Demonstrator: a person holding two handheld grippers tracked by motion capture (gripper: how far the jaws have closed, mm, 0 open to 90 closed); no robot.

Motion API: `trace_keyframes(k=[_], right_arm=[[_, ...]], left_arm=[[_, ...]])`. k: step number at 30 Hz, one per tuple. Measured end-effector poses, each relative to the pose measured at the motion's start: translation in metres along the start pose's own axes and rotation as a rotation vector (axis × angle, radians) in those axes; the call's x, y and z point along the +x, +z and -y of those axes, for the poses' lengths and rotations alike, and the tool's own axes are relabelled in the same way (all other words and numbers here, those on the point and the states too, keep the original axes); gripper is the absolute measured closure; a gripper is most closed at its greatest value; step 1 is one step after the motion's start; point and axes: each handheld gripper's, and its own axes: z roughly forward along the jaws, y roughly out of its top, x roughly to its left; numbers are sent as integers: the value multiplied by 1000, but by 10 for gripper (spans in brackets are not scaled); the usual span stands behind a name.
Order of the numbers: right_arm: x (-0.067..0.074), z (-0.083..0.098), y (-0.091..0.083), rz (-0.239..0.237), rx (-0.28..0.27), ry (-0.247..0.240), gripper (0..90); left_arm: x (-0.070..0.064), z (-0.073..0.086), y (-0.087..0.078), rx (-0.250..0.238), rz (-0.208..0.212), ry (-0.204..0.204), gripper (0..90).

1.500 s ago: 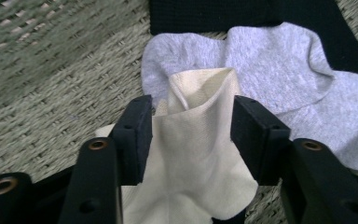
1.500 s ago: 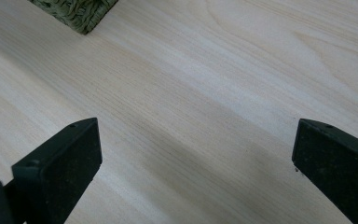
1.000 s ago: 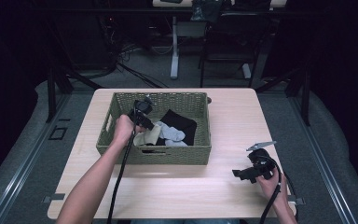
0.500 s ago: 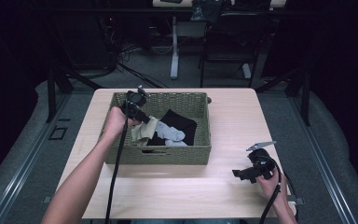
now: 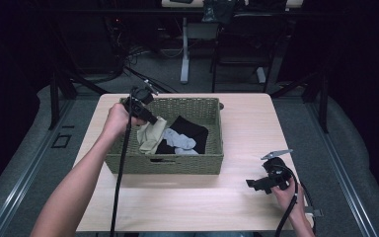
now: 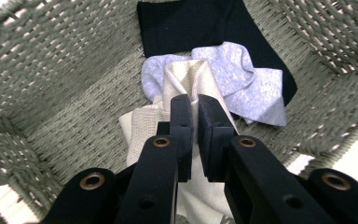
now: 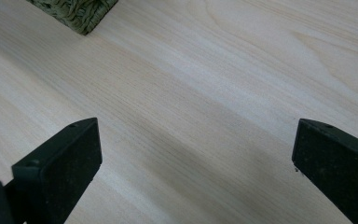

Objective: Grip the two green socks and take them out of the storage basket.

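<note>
A green woven basket [image 5: 163, 164] stands on the light wooden table [image 5: 246, 123]. My left gripper [image 5: 150, 118] hangs over the basket's left half, shut on a cream sock [image 5: 150, 137] that trails down from it. In the left gripper view the jaws [image 6: 195, 100] pinch the top fold of that cream sock [image 6: 182, 77] with almost no gap. Below it lie a pale grey sock [image 6: 244, 79] and a black cloth [image 6: 186, 21] on the basket floor. My right gripper [image 5: 255, 184] rests at the table's front right, jaws wide open [image 7: 196, 149] over bare wood.
The basket wall [image 6: 51, 70] rises close around my left gripper. A basket corner [image 7: 77, 11] shows far off in the right gripper view. Table edges lie near the right hand. Dark frames, cables and a stand are on the floor behind.
My left gripper has risen and drawn back toward the basket's far left corner, pulling the cream sock up with it. The right gripper has stayed where it was.
</note>
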Motion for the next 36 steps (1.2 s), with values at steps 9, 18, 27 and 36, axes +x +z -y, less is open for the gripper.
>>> trace_keyframes(k=[9,18,27,36], right_arm=[[1,0,1,-2,-4,4,7],[1,0,1,-6,-4,5,7],[1,0,1,-6,-5,2,7],[1,0,1,-3,-2,5,6]], left_arm=[[4,-4,-26,-15,-13,-3,850],[17,3,-54,-57,-33,-36,850],[34,18,-85,-81,-61,-75,850],[57,47,-106,-89,-112,-139,850]])
